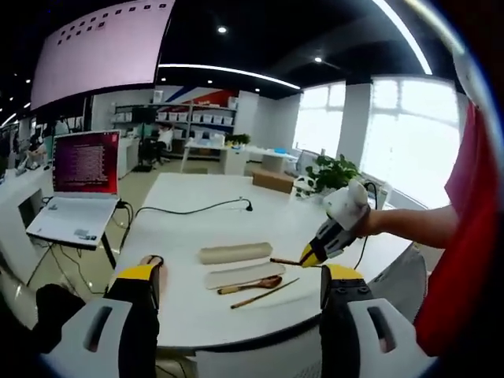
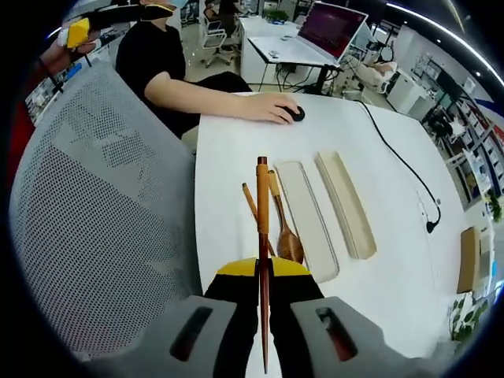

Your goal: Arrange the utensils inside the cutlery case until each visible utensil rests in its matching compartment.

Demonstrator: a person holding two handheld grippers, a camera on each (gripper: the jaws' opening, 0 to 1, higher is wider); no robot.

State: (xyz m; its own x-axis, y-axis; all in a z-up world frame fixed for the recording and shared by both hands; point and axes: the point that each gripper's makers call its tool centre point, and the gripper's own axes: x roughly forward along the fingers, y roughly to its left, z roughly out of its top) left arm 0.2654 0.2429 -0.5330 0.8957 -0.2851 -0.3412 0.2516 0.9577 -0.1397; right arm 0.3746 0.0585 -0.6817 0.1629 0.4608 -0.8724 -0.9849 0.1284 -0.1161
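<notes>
A beige cutlery case tray (image 2: 309, 228) lies open on the white table (image 2: 394, 260), with its lid (image 2: 345, 203) beside it. A wooden spoon (image 2: 287, 236) and one wooden chopstick (image 2: 250, 203) lie on the table next to the tray, outside it. My right gripper (image 2: 263, 272) is shut on a second chopstick (image 2: 262, 205), held lengthwise above the spoon. In the left gripper view my left gripper (image 1: 242, 274) hangs open and empty at the table's near edge, in front of the tray (image 1: 236, 273), spoon (image 1: 253, 284) and lid (image 1: 235, 252). The right gripper (image 1: 309, 256) holds its chopstick (image 1: 283, 261) just right of them.
A grey mesh chair back (image 2: 94, 205) stands against the table edge. A seated person in black rests a hand on a mouse (image 2: 293, 113) at the table's far end. A black cable (image 2: 398, 153) runs across the table. A laptop (image 1: 83, 169) sits on a side stand.
</notes>
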